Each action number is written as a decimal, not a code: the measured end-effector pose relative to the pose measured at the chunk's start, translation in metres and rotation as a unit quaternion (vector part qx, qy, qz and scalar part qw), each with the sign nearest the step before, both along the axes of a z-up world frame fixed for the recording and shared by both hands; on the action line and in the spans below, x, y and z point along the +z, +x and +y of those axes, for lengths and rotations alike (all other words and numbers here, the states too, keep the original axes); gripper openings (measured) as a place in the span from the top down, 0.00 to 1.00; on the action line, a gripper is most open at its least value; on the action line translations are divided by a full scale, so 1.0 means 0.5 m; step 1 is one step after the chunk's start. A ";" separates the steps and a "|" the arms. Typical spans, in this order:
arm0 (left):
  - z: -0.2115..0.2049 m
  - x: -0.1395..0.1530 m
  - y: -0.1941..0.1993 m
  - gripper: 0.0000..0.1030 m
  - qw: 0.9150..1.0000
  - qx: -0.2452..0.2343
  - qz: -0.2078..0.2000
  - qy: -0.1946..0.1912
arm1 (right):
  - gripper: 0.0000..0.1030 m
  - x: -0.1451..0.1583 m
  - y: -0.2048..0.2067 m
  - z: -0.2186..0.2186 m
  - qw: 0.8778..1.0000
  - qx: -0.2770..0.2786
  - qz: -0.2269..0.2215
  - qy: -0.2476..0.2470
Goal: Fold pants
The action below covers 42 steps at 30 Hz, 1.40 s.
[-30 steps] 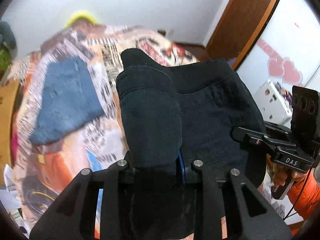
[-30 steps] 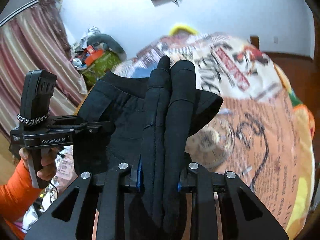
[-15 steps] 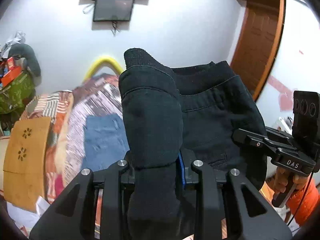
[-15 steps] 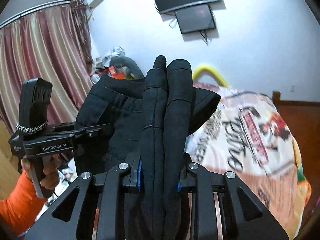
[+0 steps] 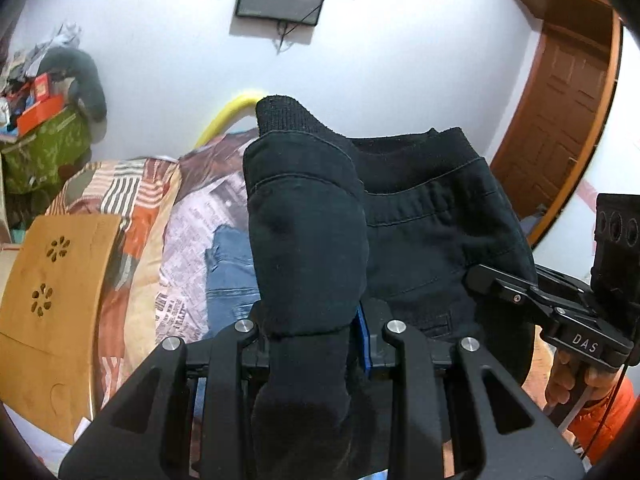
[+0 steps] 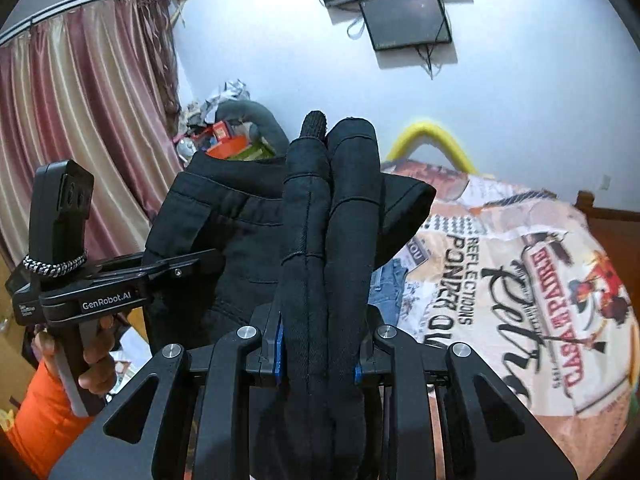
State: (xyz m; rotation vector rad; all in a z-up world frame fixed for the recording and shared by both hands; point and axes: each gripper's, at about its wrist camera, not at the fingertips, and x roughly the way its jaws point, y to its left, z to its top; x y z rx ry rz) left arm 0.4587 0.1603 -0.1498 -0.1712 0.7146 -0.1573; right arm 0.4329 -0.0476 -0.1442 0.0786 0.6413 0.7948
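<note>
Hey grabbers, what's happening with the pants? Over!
Left gripper and right gripper both shut on black pants, held up. Blue jeans on bed below.

The pants [image 5: 420, 240] are black all over, with a ribbed black waistband at upper centre; both grippers, the left gripper [image 5: 316, 328] and the right gripper [image 6: 320, 344], are matte black with blue pads. Lower left, the bedspread [image 5: 132, 200] is a print of orange, cream and newsprint-grey with stripes; folded jeans [image 5: 230, 272] on it are faded blue. At the right edge a sleeve [image 5: 600, 424] is bright orange. Upper left in the right wrist view, the curtain [image 6: 80, 112] runs in dusty pink and beige stripes
</note>
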 end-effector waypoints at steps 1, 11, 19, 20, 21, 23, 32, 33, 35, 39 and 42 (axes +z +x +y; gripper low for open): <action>0.011 -0.018 0.009 0.73 1.000 0.002 0.005 0.001 | 0.79 -0.017 0.005 0.010 1.000 0.002 0.004 -0.003; 0.093 -0.193 0.108 0.73 0.998 0.024 0.052 0.013 | 0.79 -0.160 0.113 0.119 0.998 0.020 0.037 -0.044; 0.116 -0.316 0.181 0.68 0.993 0.047 0.111 -0.008 | 0.77 -0.253 0.173 0.144 0.992 -0.004 0.094 -0.079; 0.119 -0.326 0.185 0.67 0.991 0.058 0.118 -0.009 | 0.76 -0.259 0.176 0.140 0.992 -0.010 0.101 -0.079; 0.128 -0.340 0.191 0.65 0.989 0.069 0.127 -0.014 | 0.73 -0.265 0.179 0.134 0.991 -0.021 0.103 -0.081; 0.139 -0.353 0.192 0.56 0.987 0.078 0.136 -0.034 | 0.72 -0.271 0.180 0.119 0.990 -0.031 0.110 -0.081; 0.155 -0.300 0.148 0.44 0.985 0.101 0.140 -0.025 | 0.55 -0.237 0.150 0.063 0.989 -0.034 0.109 -0.089; 0.153 -0.282 0.134 0.41 0.986 0.100 0.131 -0.015 | 0.55 -0.226 0.142 0.060 0.991 -0.029 0.098 -0.085; 0.150 -0.250 0.110 0.40 0.988 0.102 0.115 -0.004 | 0.55 -0.197 0.123 0.059 0.994 -0.027 0.068 -0.081; 0.132 -0.159 0.052 0.40 0.993 0.092 0.073 0.001 | 0.55 -0.130 0.079 0.050 0.998 -0.020 0.030 -0.056; 0.105 -0.080 -0.002 0.40 0.996 0.078 0.032 0.013 | 0.55 -0.067 0.035 0.039 0.999 -0.018 -0.002 -0.029</action>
